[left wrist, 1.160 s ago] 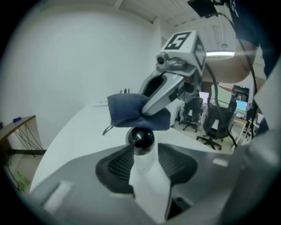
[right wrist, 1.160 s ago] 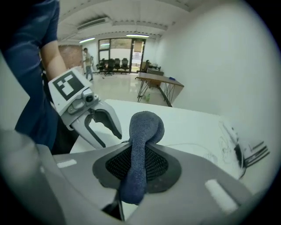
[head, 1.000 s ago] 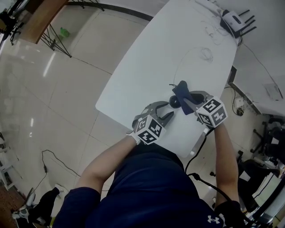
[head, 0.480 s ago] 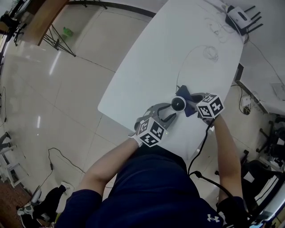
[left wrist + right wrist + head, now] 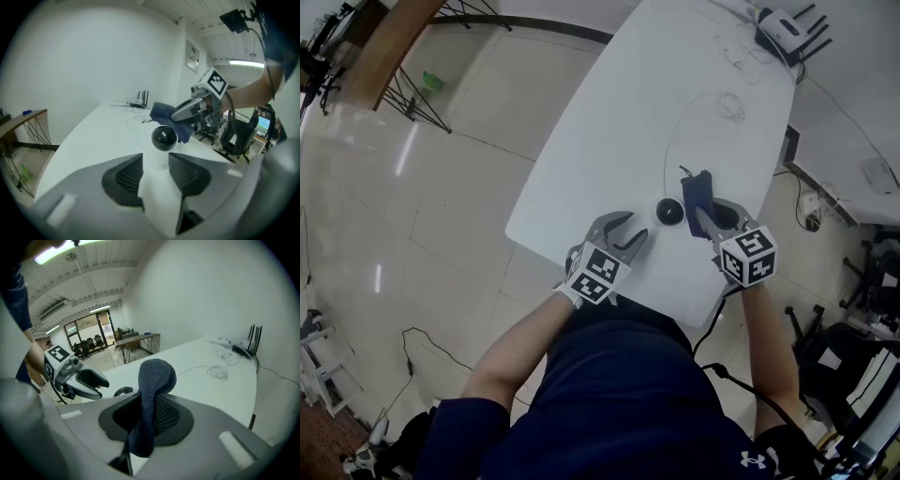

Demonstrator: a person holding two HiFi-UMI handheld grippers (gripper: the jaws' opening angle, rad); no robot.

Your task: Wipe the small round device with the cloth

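The small round black device sits on the white table near its front edge. My left gripper stands open just left of the device, apart from it. In the left gripper view the device lies ahead of the open left gripper, with only bare table between the jaws. My right gripper is shut on the dark blue cloth, just right of the device. The cloth stands folded up out of the right gripper. The device shows to its left.
A white router with black antennas and loose thin cables lie at the table's far end. One cable curves from there to the device. The table's front edge runs just under both grippers, with tiled floor to the left.
My left gripper has drawn back to the left, away from the device it stood close against. The right gripper has swung the cloth off the device to its right side.
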